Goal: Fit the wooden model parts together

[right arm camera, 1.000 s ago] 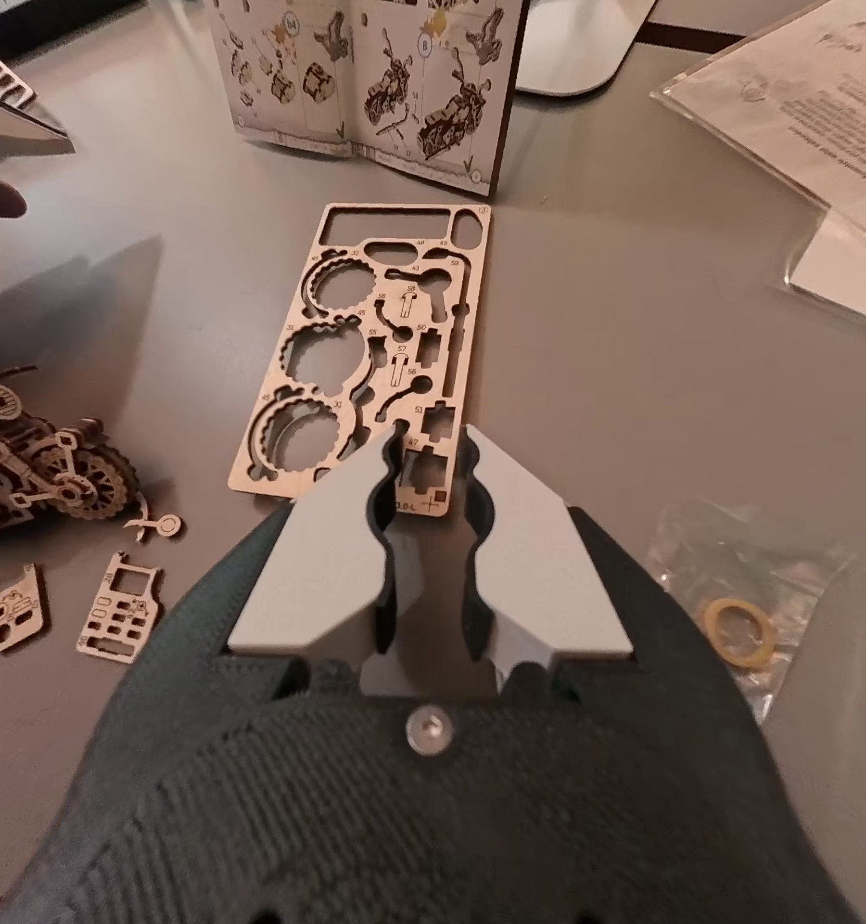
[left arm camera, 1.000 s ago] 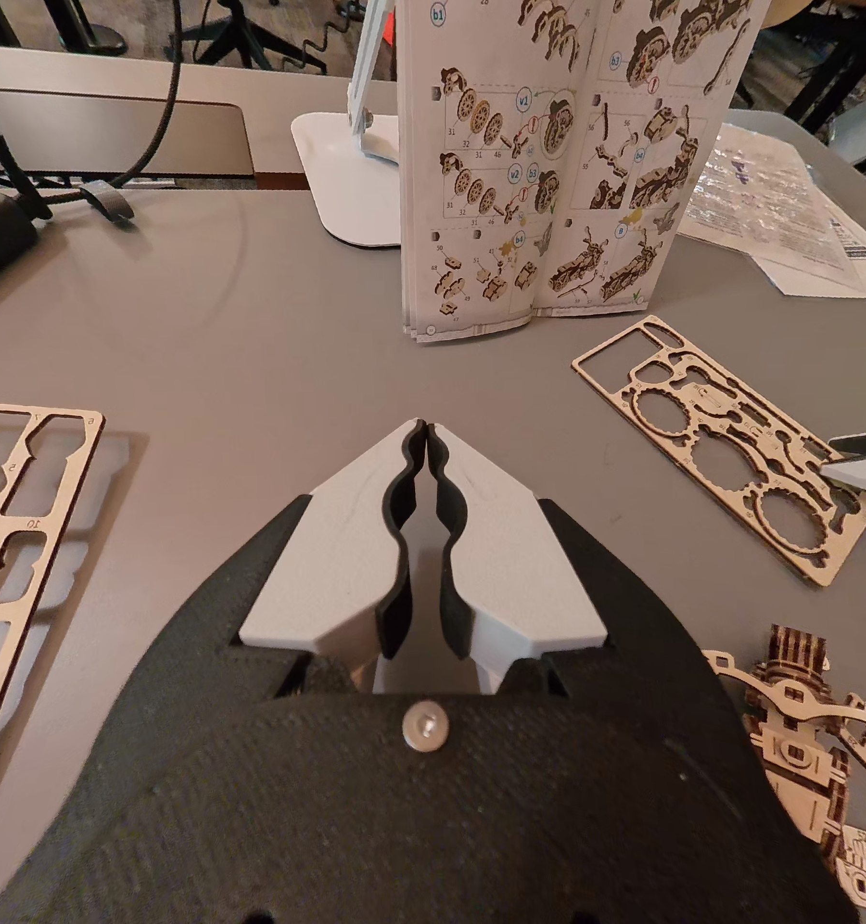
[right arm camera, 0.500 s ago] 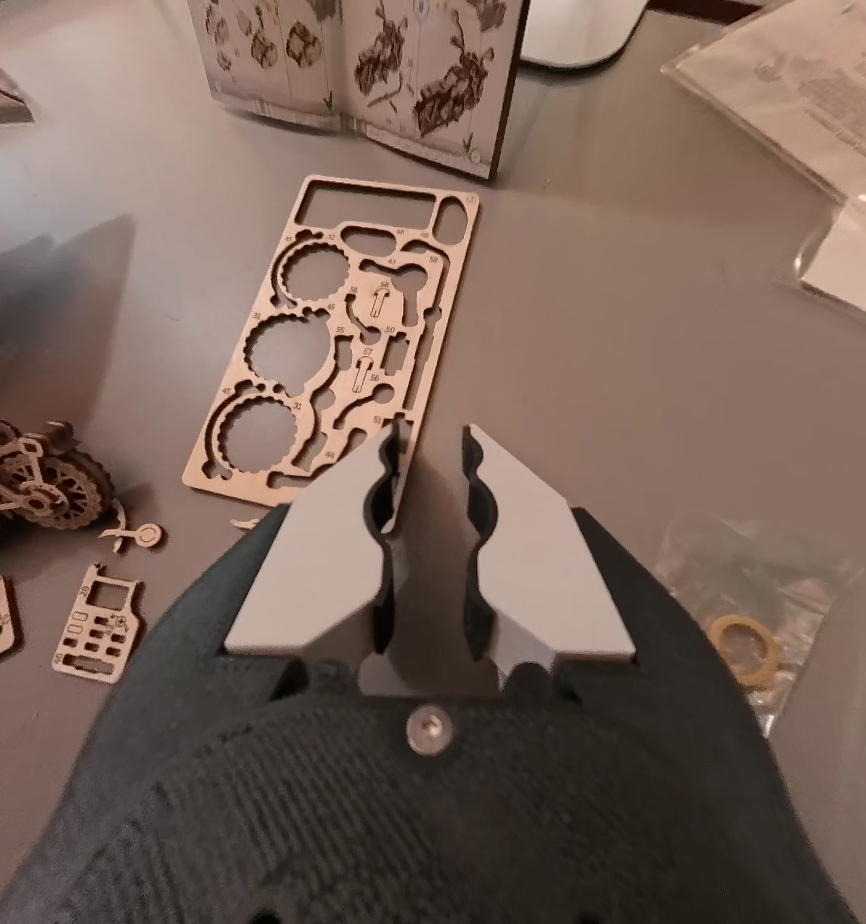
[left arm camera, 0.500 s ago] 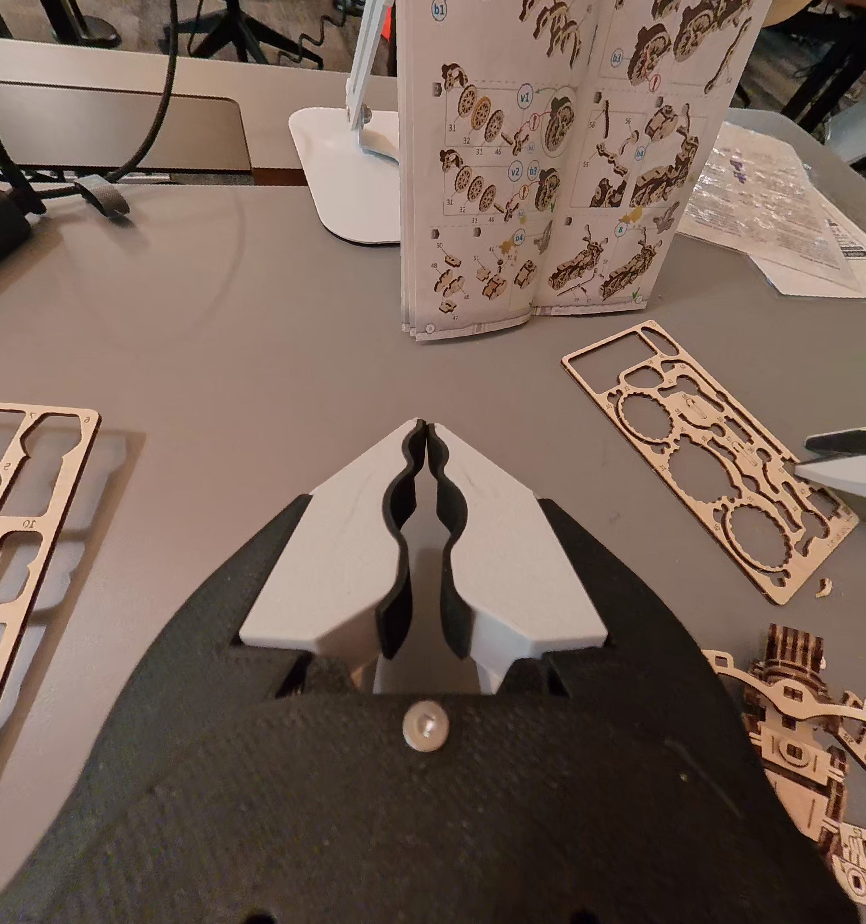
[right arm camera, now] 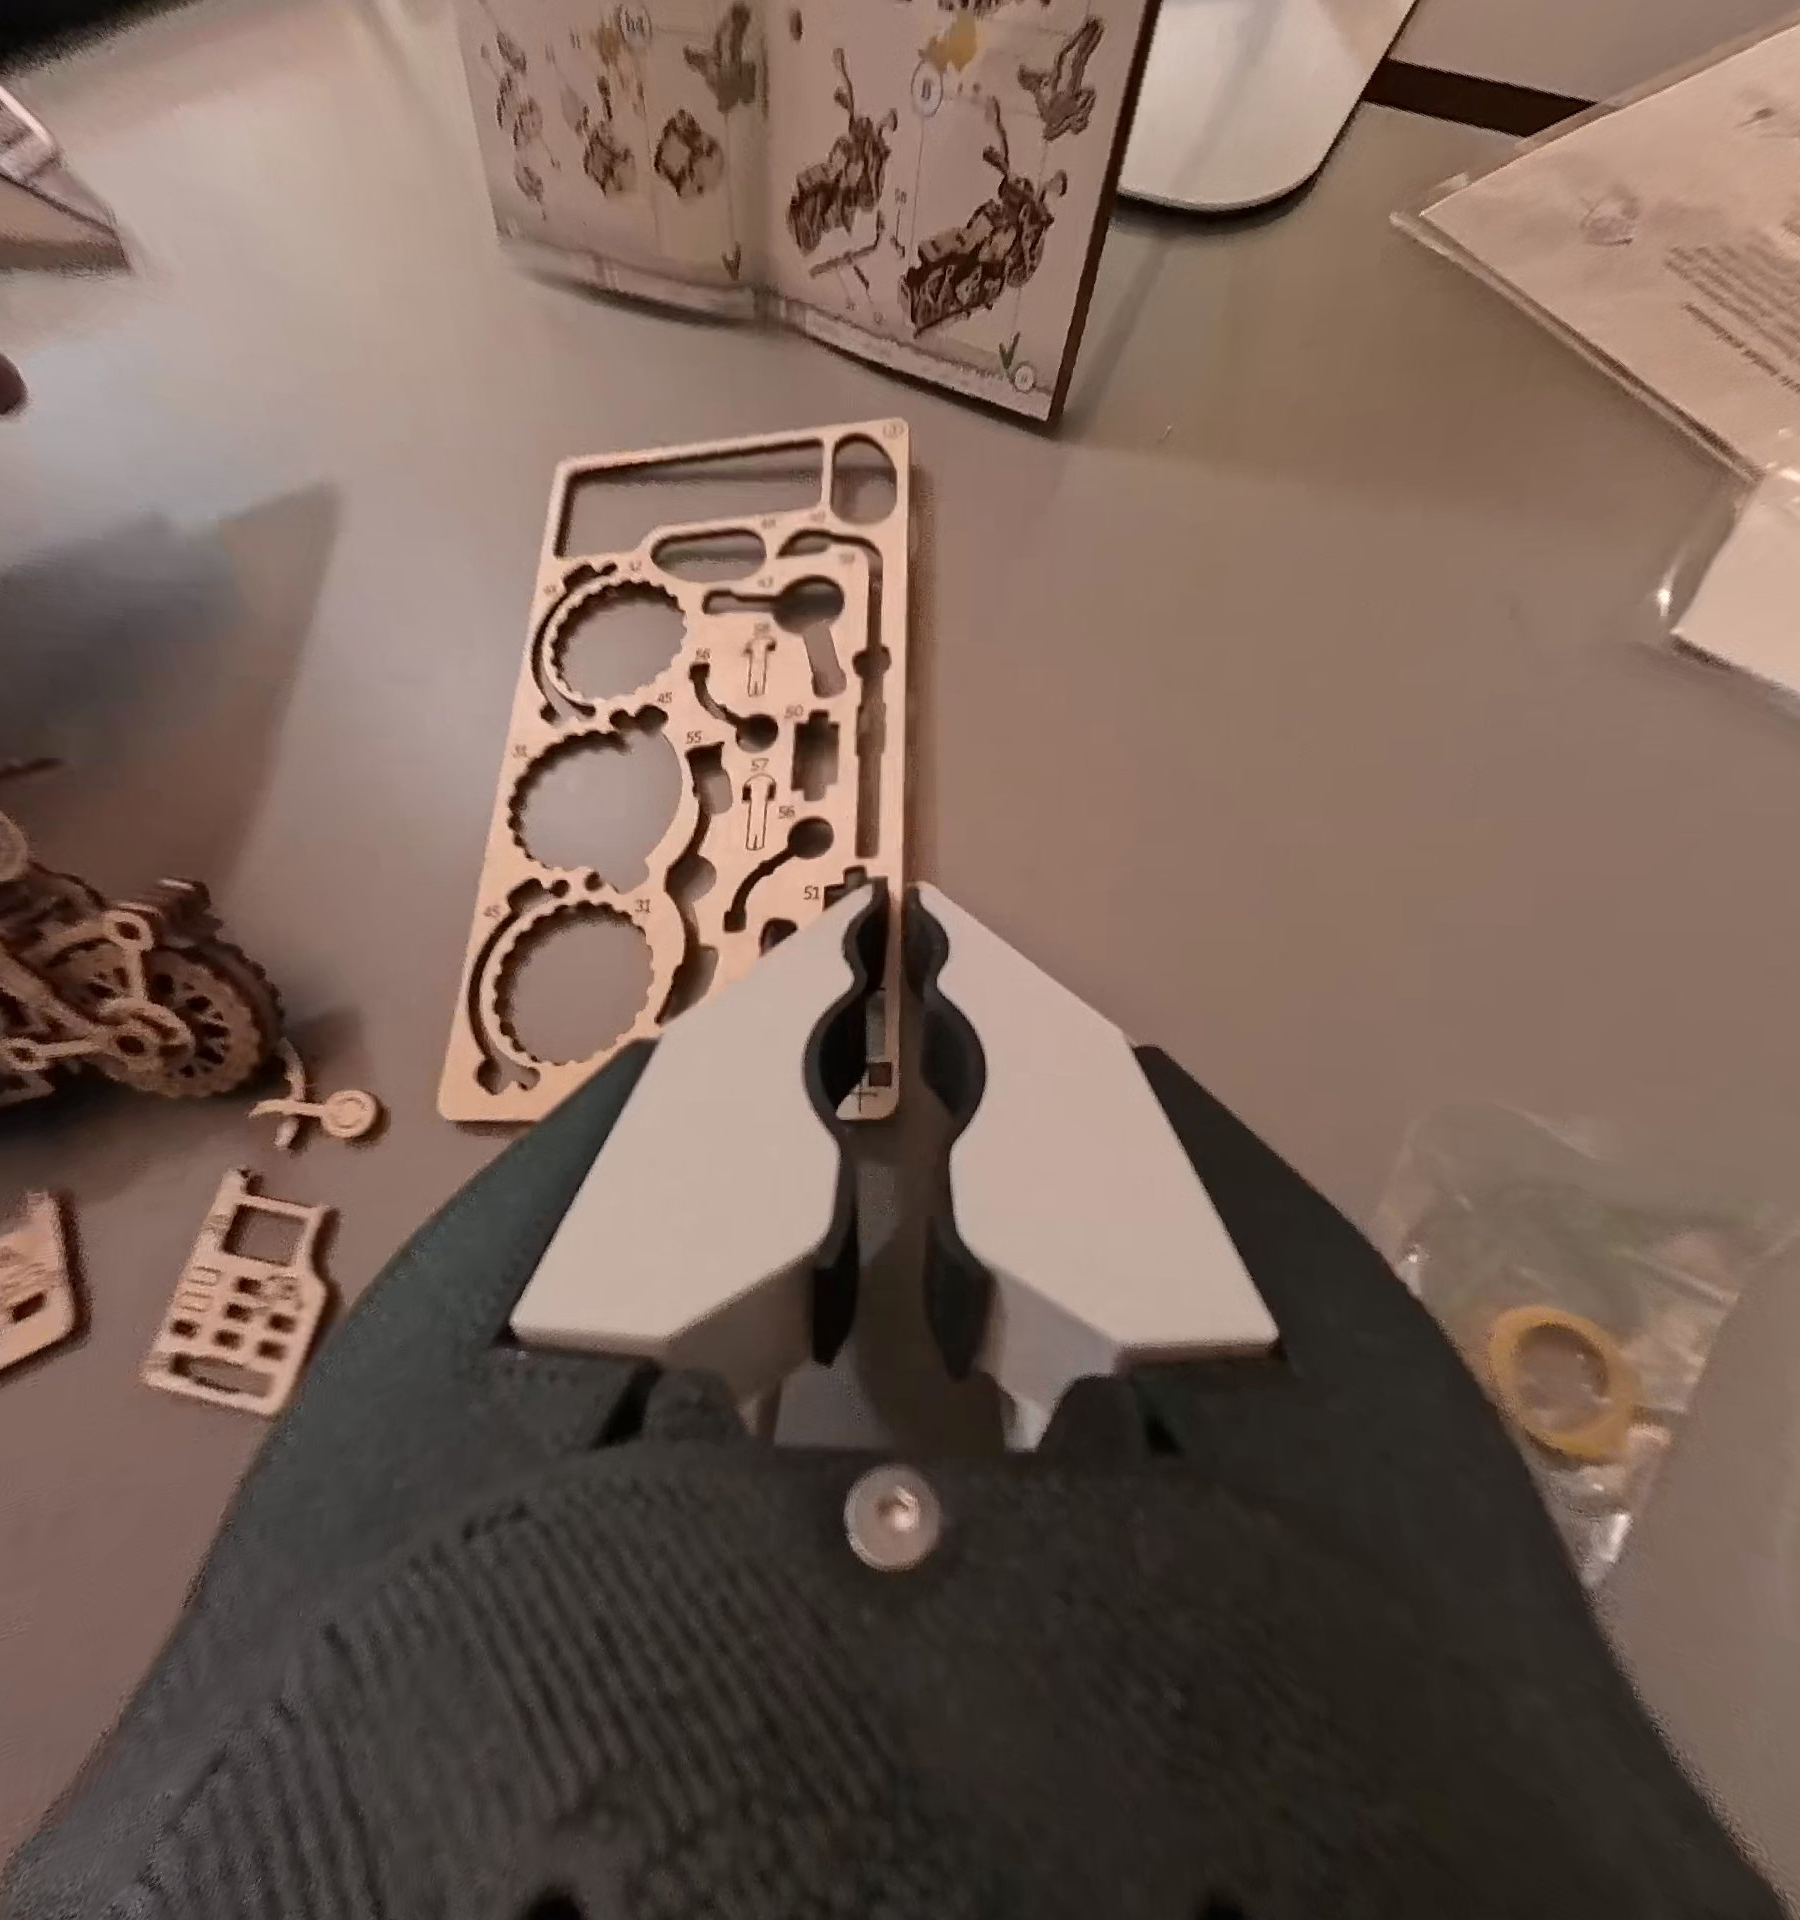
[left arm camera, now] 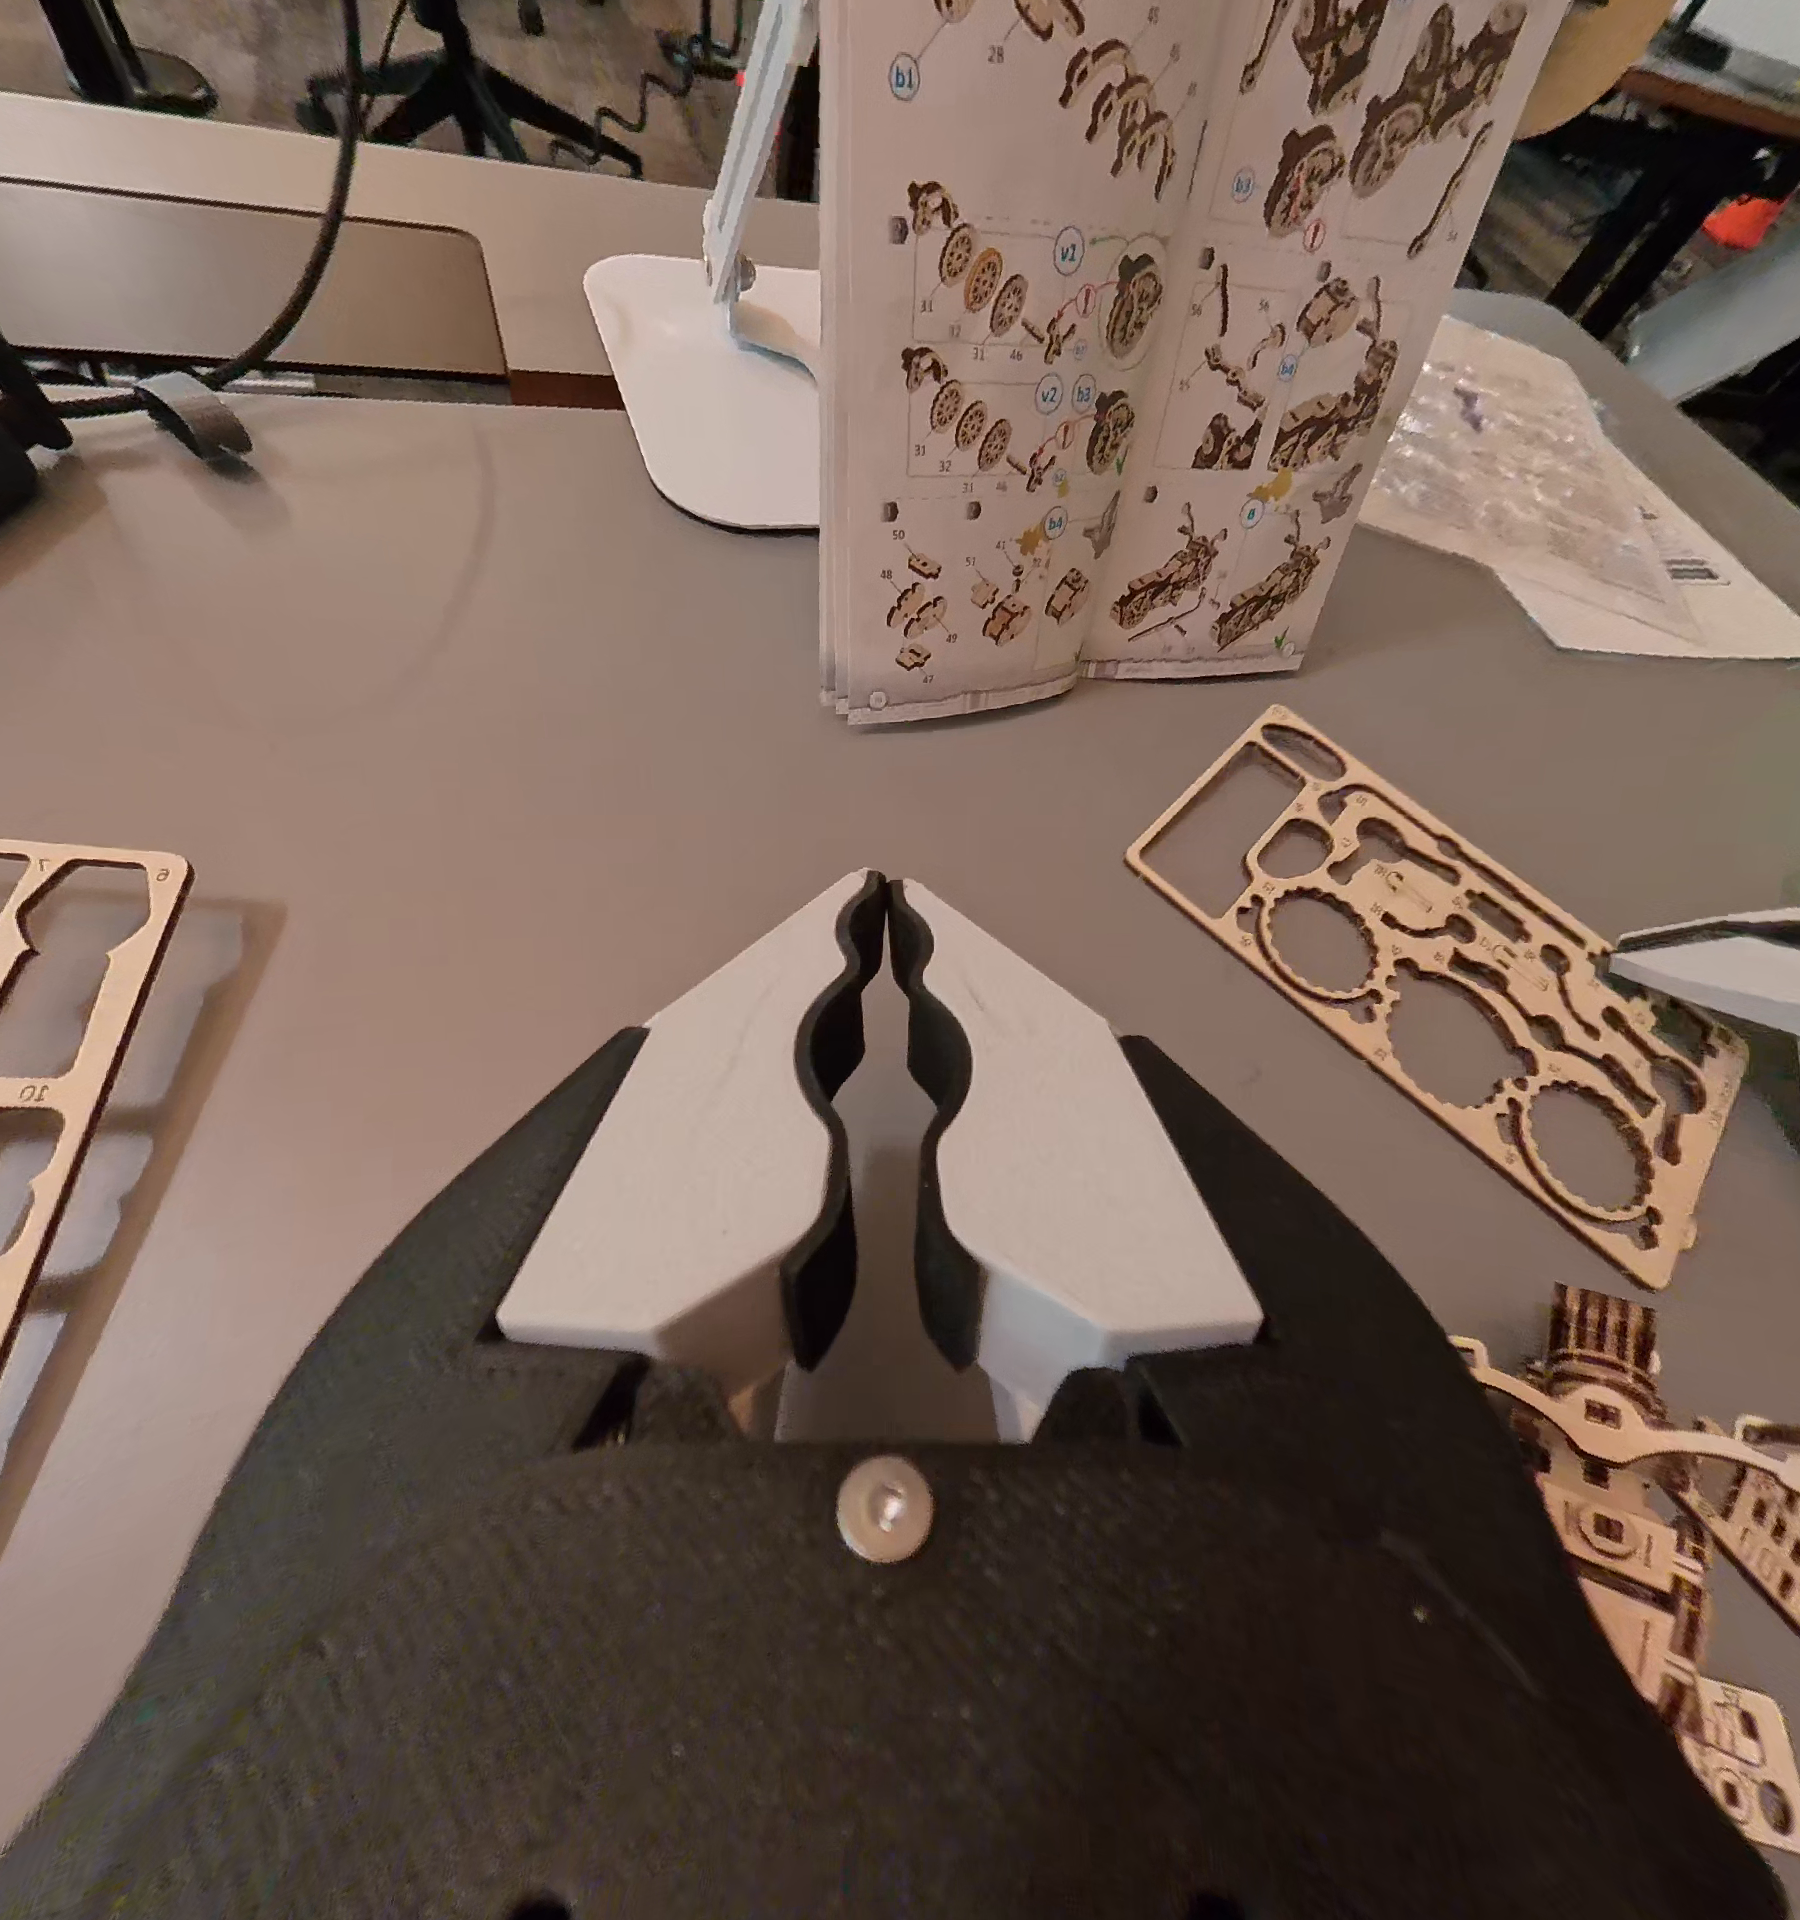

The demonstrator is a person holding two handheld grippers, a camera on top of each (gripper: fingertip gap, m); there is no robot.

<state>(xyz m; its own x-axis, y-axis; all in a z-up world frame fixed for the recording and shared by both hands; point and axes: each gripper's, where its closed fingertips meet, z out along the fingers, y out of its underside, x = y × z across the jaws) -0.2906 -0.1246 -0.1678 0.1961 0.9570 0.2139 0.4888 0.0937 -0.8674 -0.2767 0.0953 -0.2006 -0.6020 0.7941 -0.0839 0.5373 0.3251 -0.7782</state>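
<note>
A wooden part sheet [right arm camera: 771,727] with gear-shaped cut-outs lies on the grey table in front of my right gripper [right arm camera: 896,894]. That gripper is shut on the sheet's near right edge, and the sheet's corner shows between the fingers. The left wrist view shows the same sheet [left arm camera: 1478,940] at the right, with the right gripper's fingers [left arm camera: 1748,961] on it. My left gripper [left arm camera: 883,883] is shut and empty above bare table. A partly built wooden motorcycle [right arm camera: 75,987] stands left of the sheet. Small loose wooden pieces [right arm camera: 241,1309] lie near it.
An open instruction booklet [left arm camera: 1083,364] stands upright at the back, with a white stand base [left arm camera: 698,395] behind it. A second wooden sheet [left arm camera: 44,1039] lies at the far left. A plastic bag with a yellow ring [right arm camera: 1561,1382] and bagged papers [right arm camera: 1706,260] lie at the right. Tip to tip, the grippers are about 25 cm apart. The partly built wooden motorcycle [right arm camera: 75,987] is about equally far from each gripper, around 15 cm.
My right gripper was open over the sheet's near edge and has closed on it. The sheet has shifted on the table. My left gripper stays shut and still.
</note>
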